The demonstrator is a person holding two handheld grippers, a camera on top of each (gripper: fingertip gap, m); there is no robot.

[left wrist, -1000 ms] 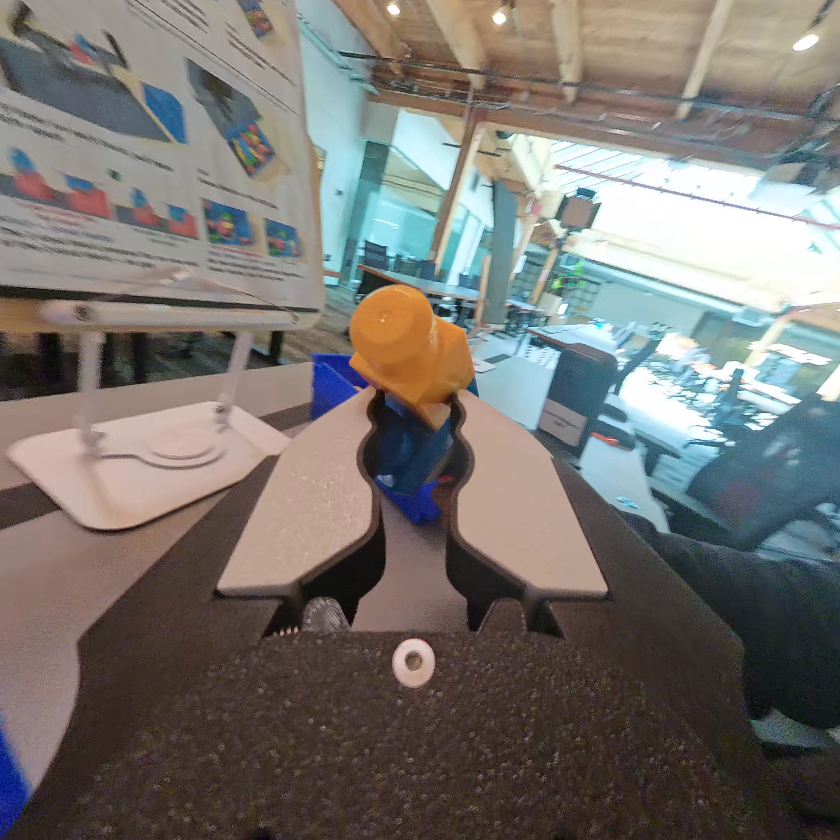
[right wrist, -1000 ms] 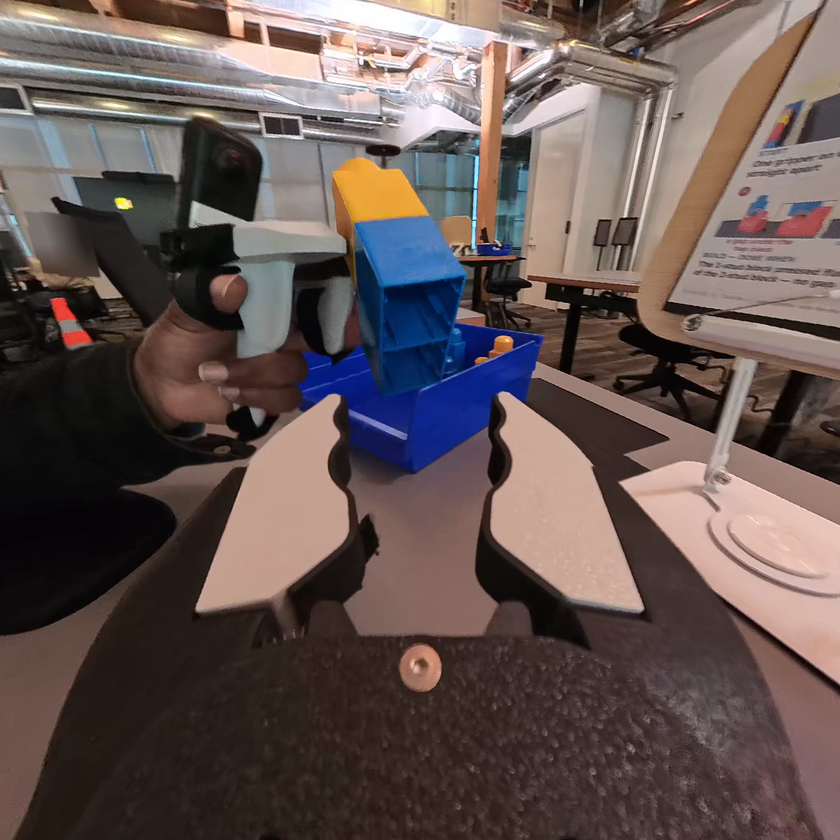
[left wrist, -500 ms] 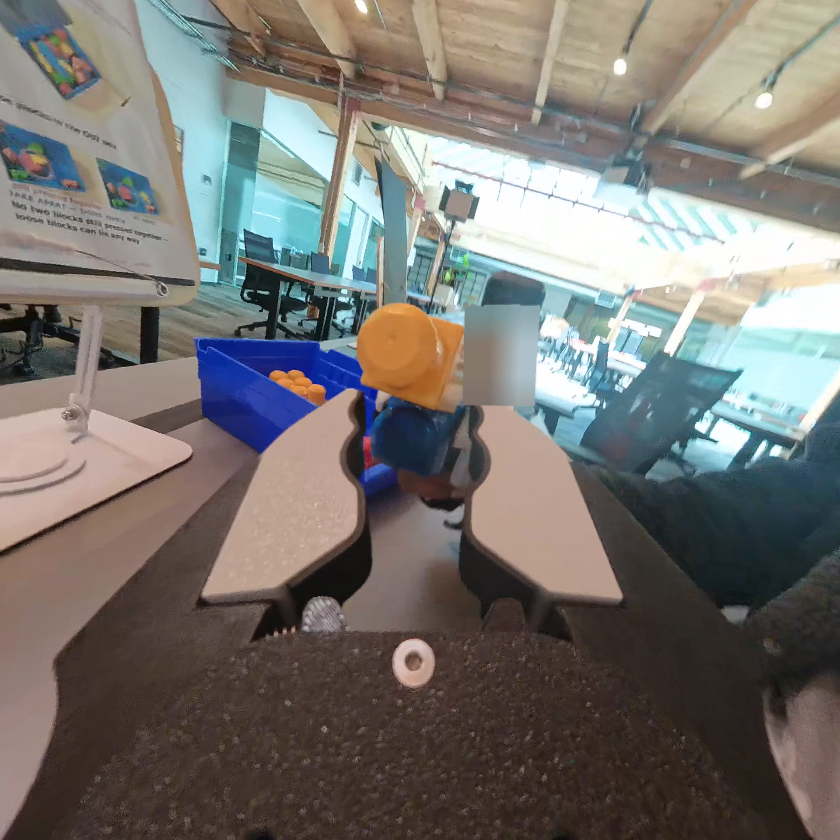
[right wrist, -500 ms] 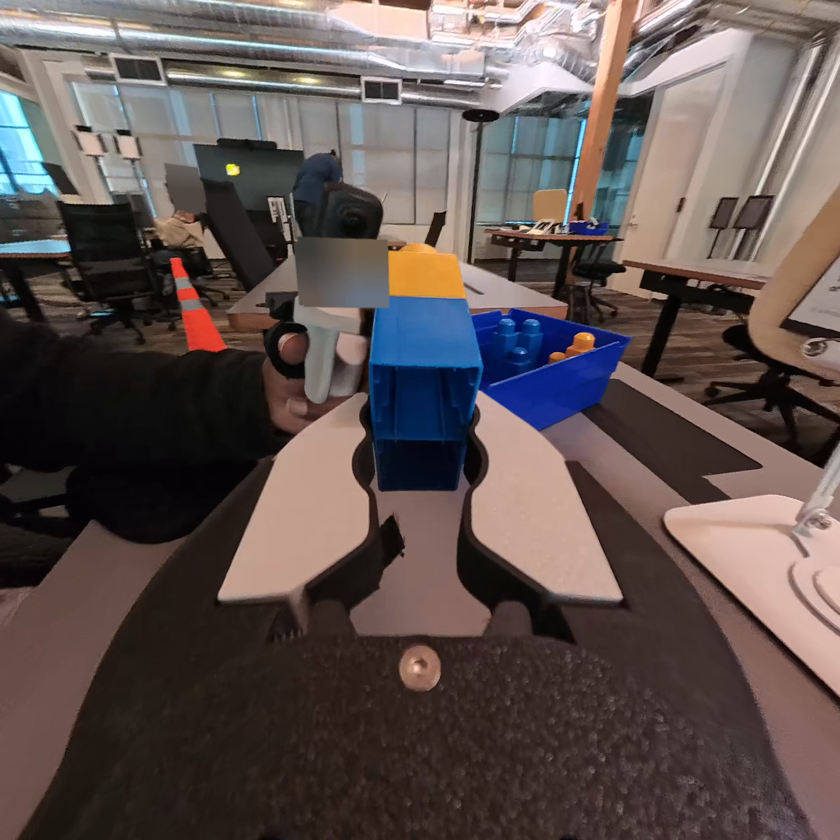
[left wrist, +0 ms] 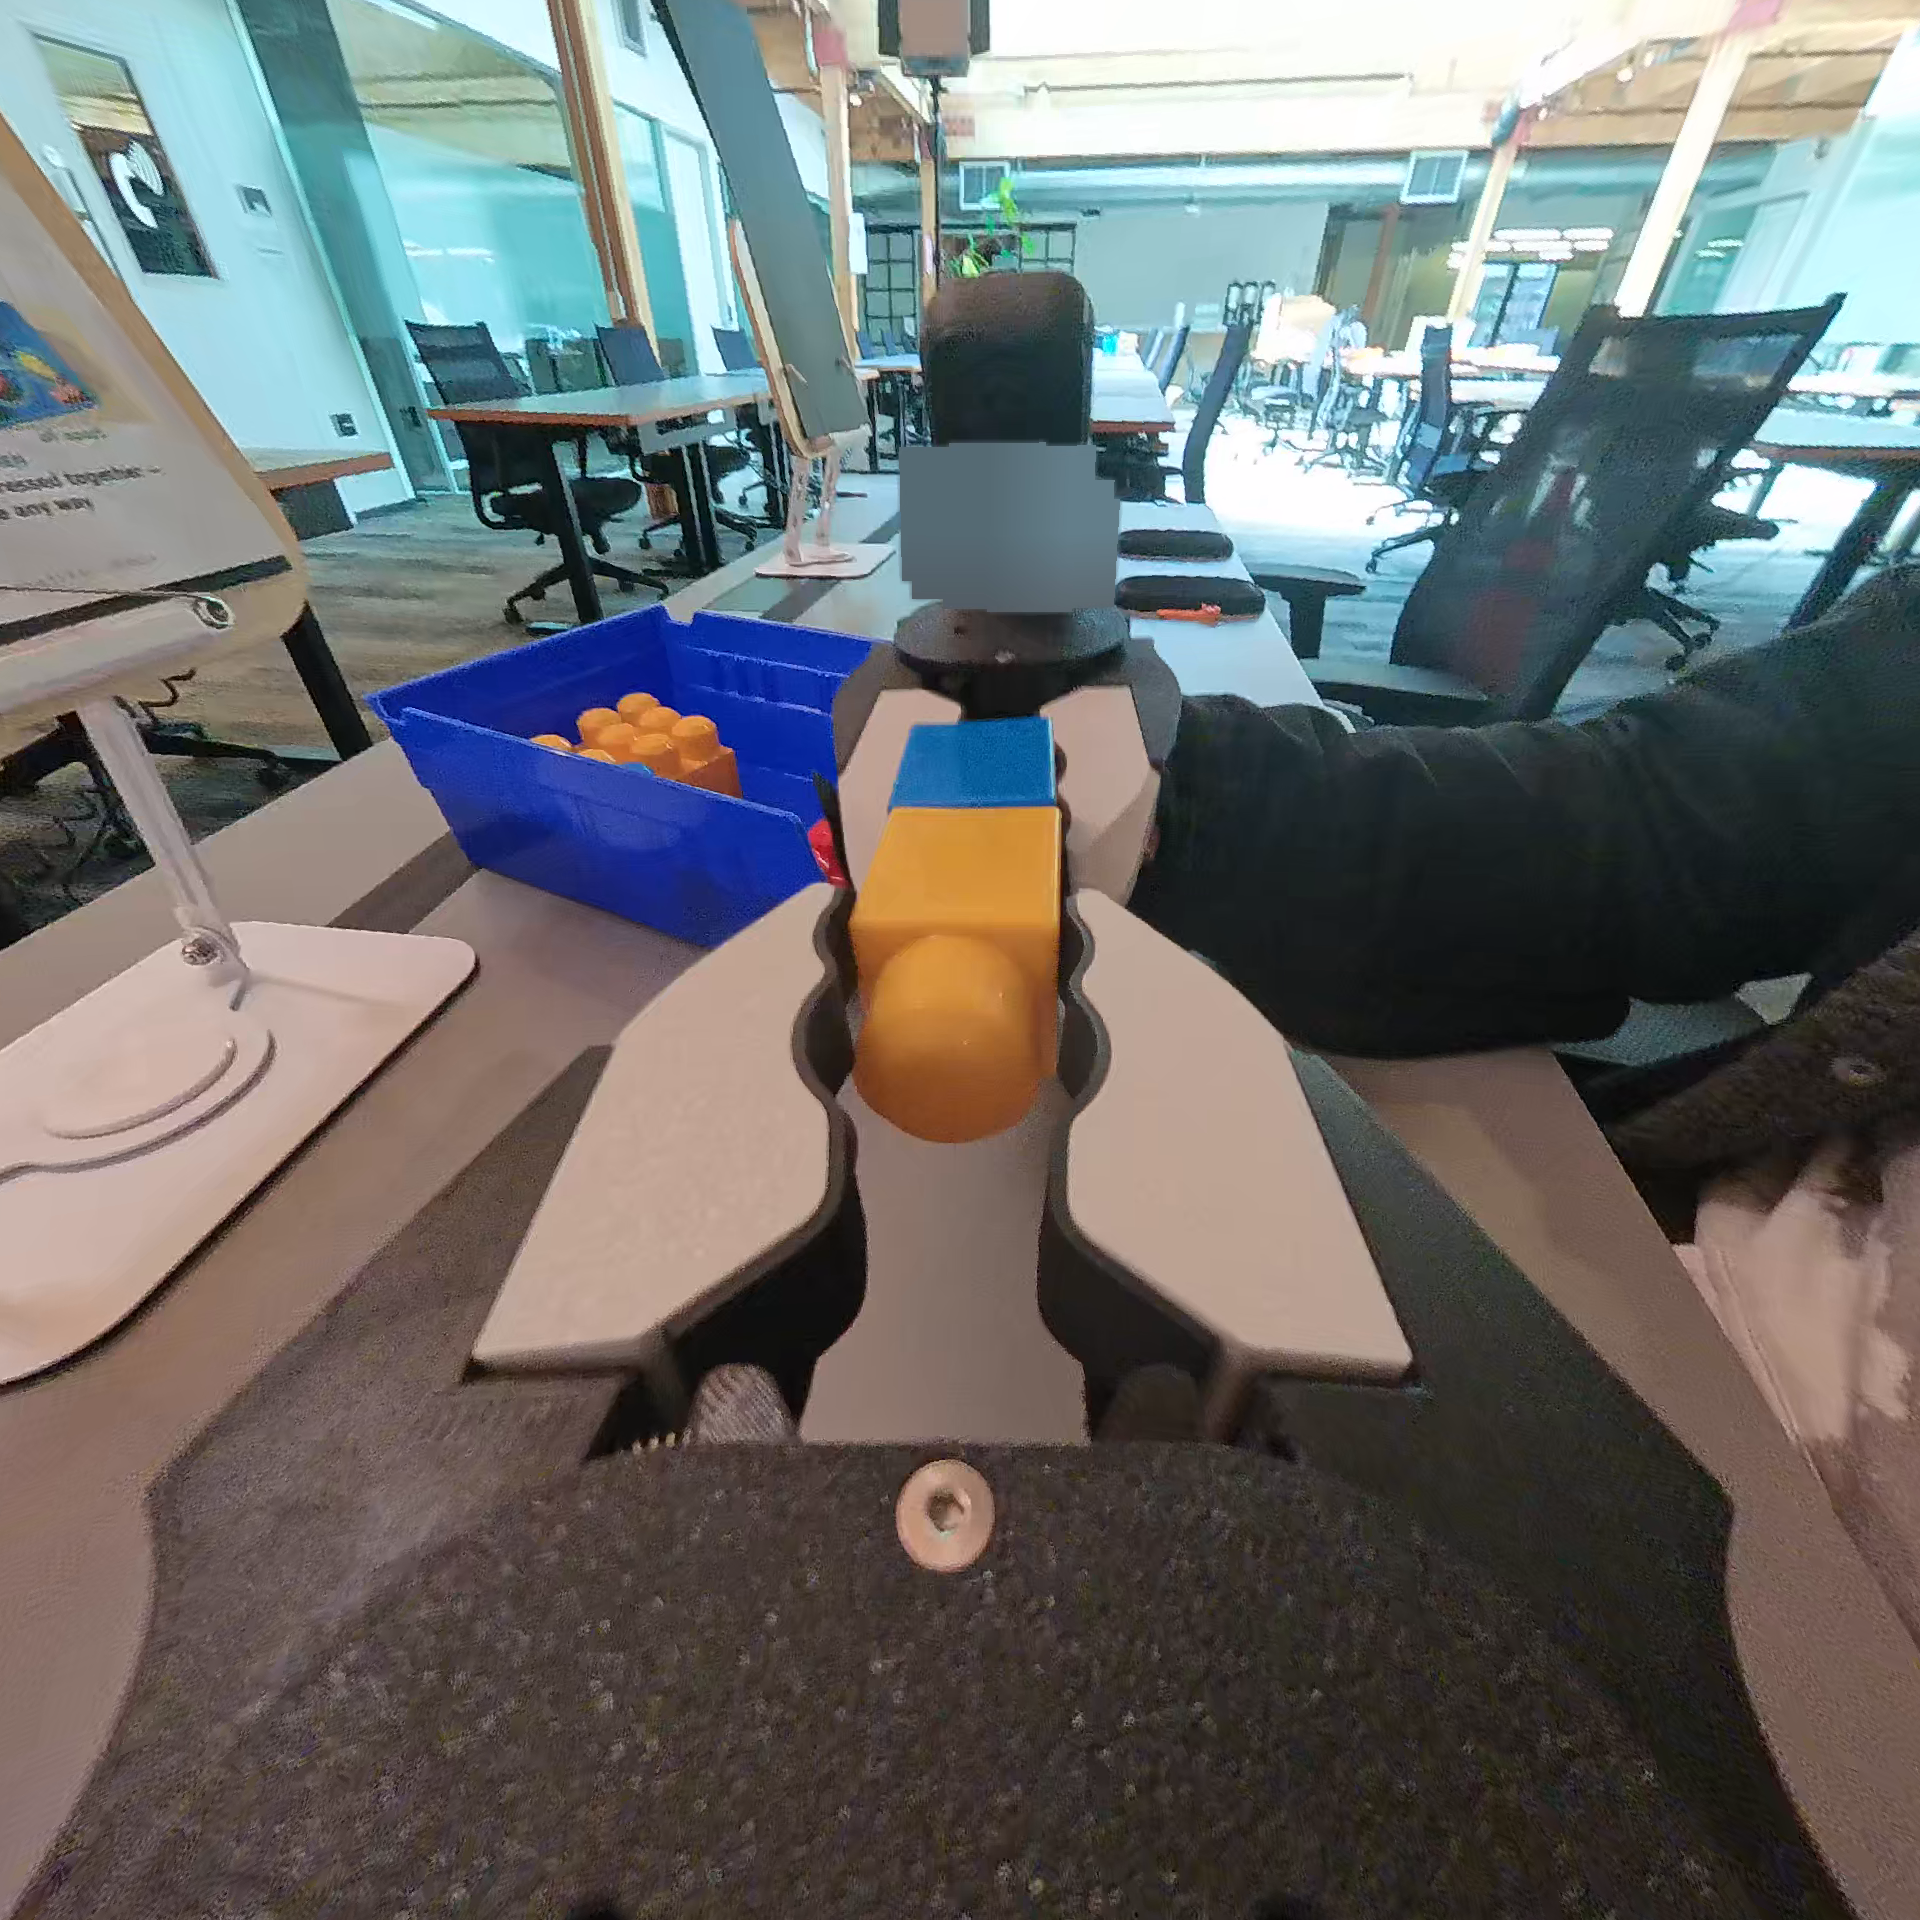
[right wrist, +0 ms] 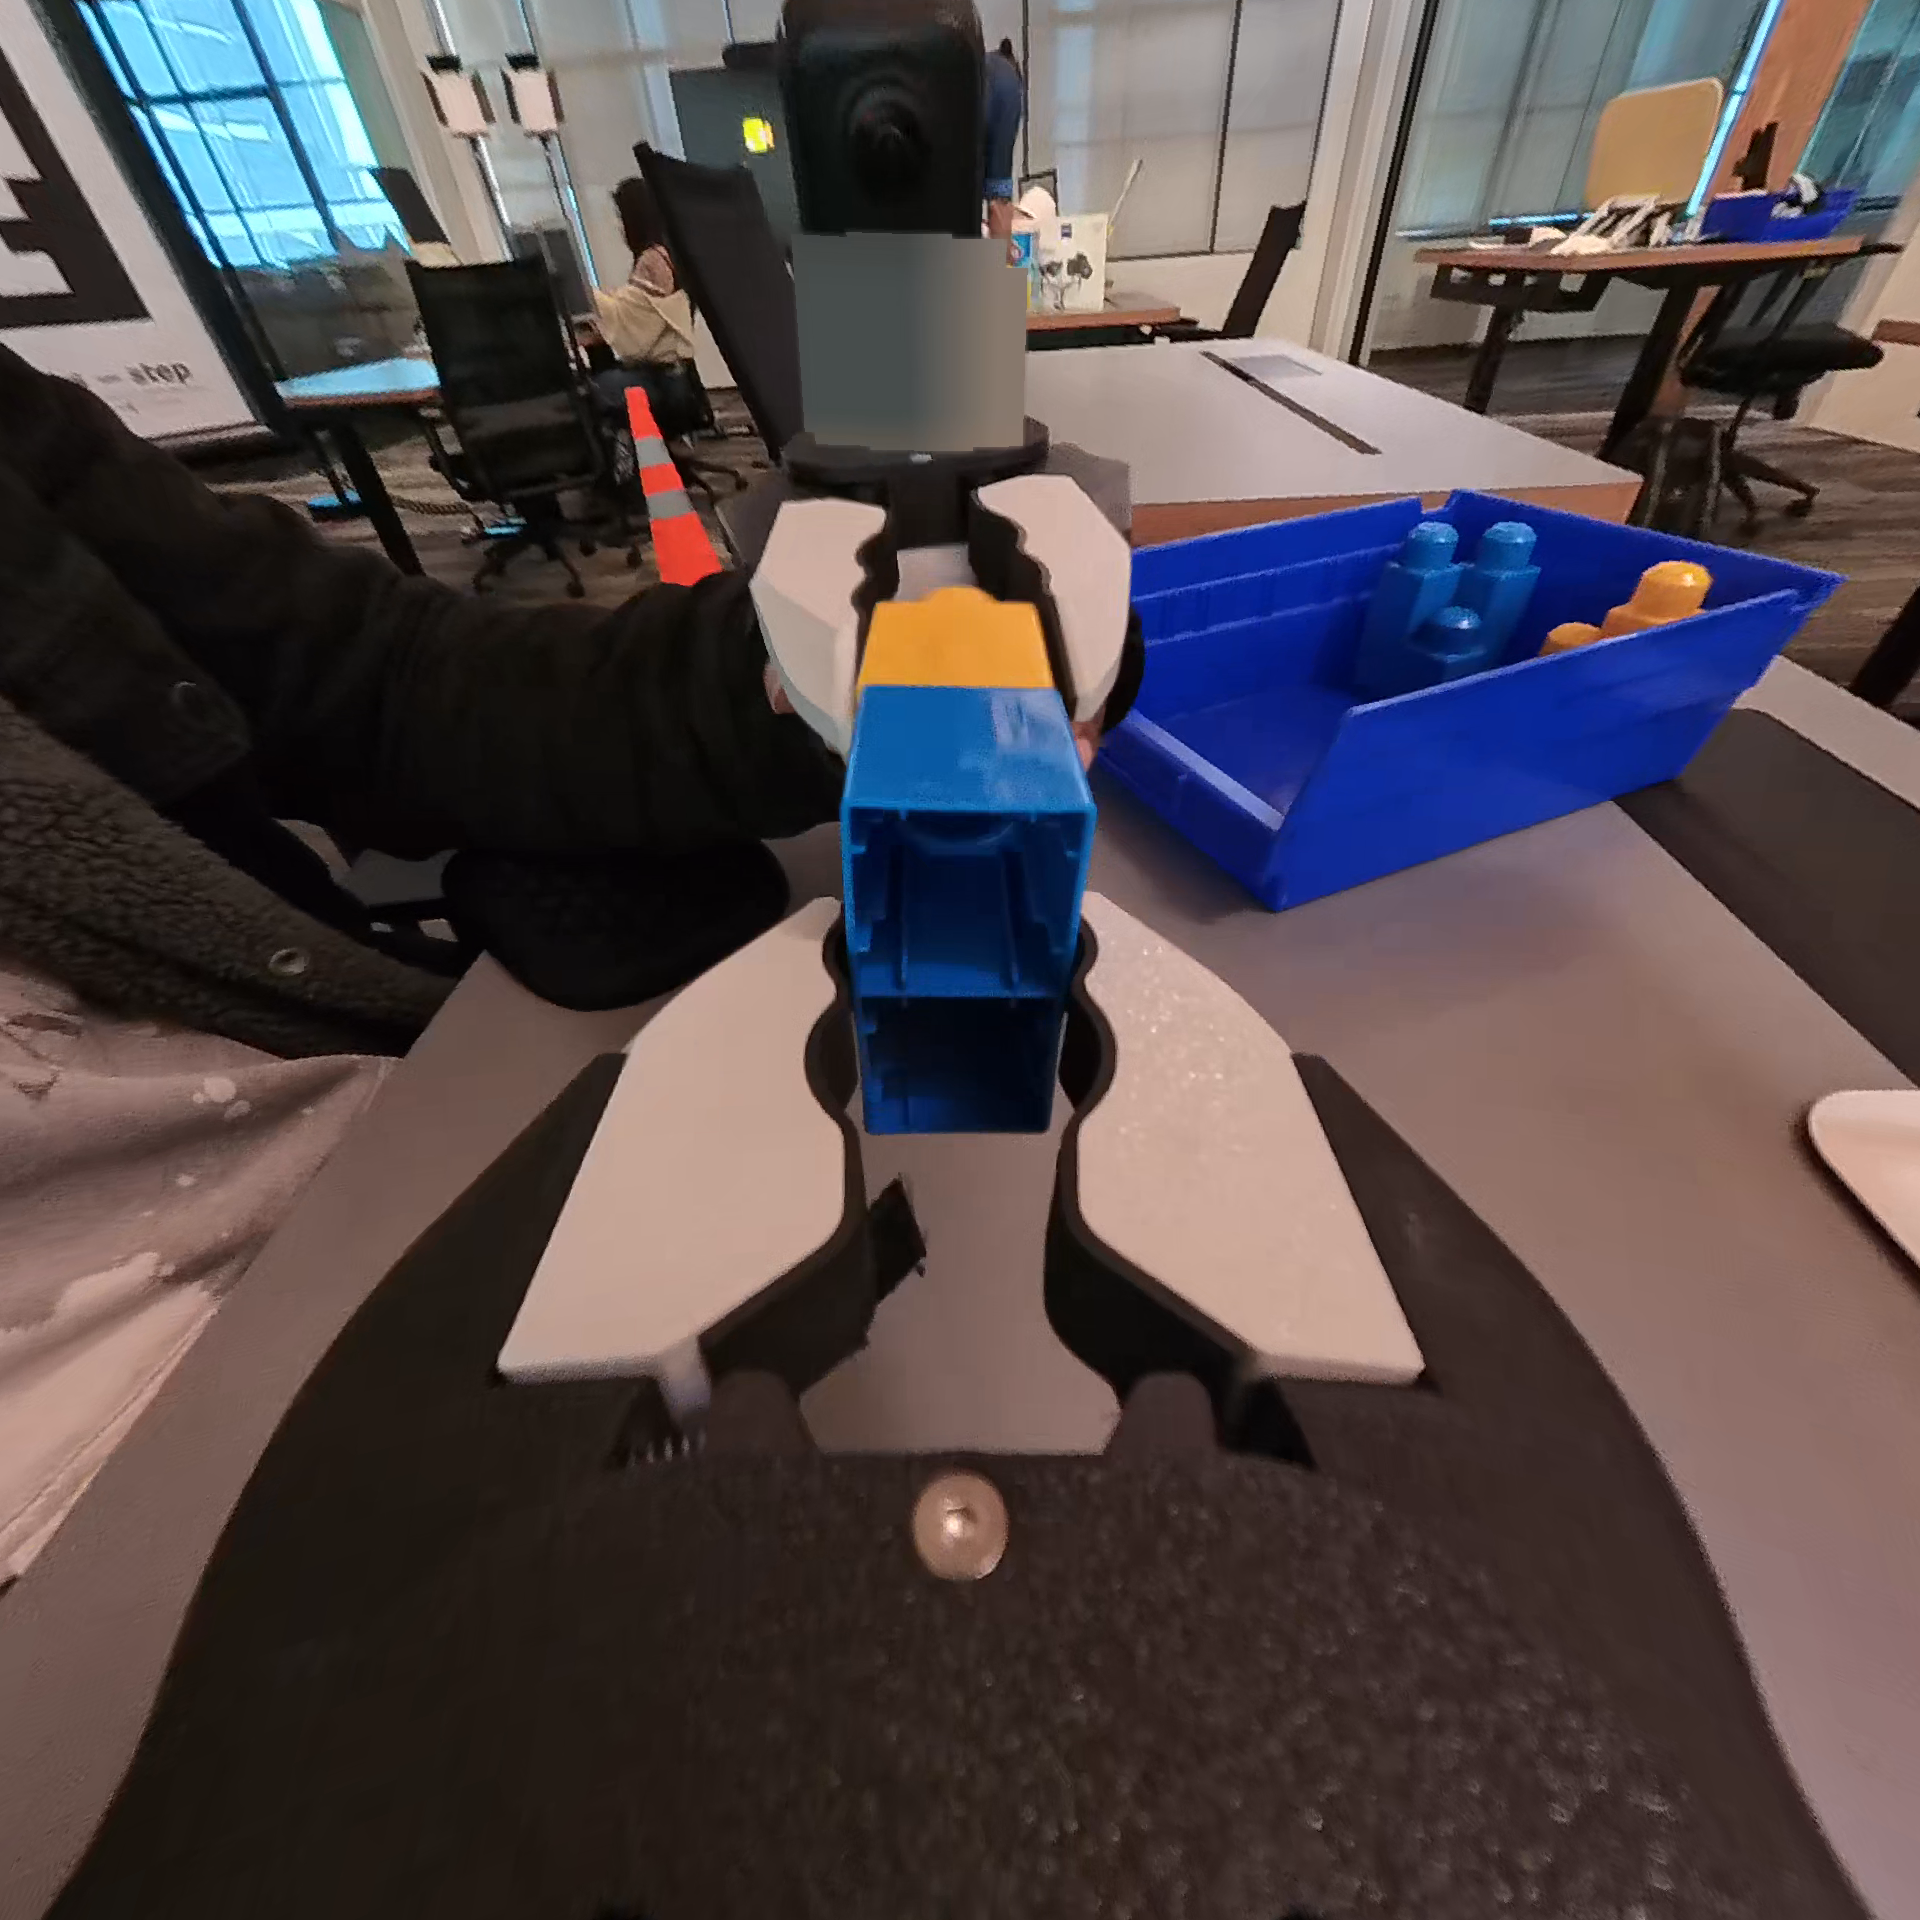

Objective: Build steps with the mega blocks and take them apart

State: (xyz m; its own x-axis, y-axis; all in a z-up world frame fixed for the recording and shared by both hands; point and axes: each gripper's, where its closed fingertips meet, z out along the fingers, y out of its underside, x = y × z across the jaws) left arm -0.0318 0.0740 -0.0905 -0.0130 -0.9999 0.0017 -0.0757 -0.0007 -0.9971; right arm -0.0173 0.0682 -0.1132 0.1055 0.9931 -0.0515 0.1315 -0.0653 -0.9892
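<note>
Open-plan office, desks and chairs behind. Grey worktop (left wrist: 540, 997) carries blue bin (left wrist: 623, 821). Left gripper (left wrist: 956, 997) fingers clamp orange block (left wrist: 956, 914); right gripper (right wrist: 961, 997) fingers clamp joined blue block (right wrist: 966, 831), both held above worktop.

Two grippers (left wrist: 956, 935) (right wrist: 961, 966), one orange block (left wrist: 956, 904) joined to one blue block (right wrist: 961, 790), one blue bin (right wrist: 1455, 769), one white stand (left wrist: 197, 997), one traffic cone (right wrist: 665, 488)

Left tongs (left wrist: 956, 966) and right tongs (right wrist: 961, 997) face each other tip to tip, both seemingly clamped tight.
</note>
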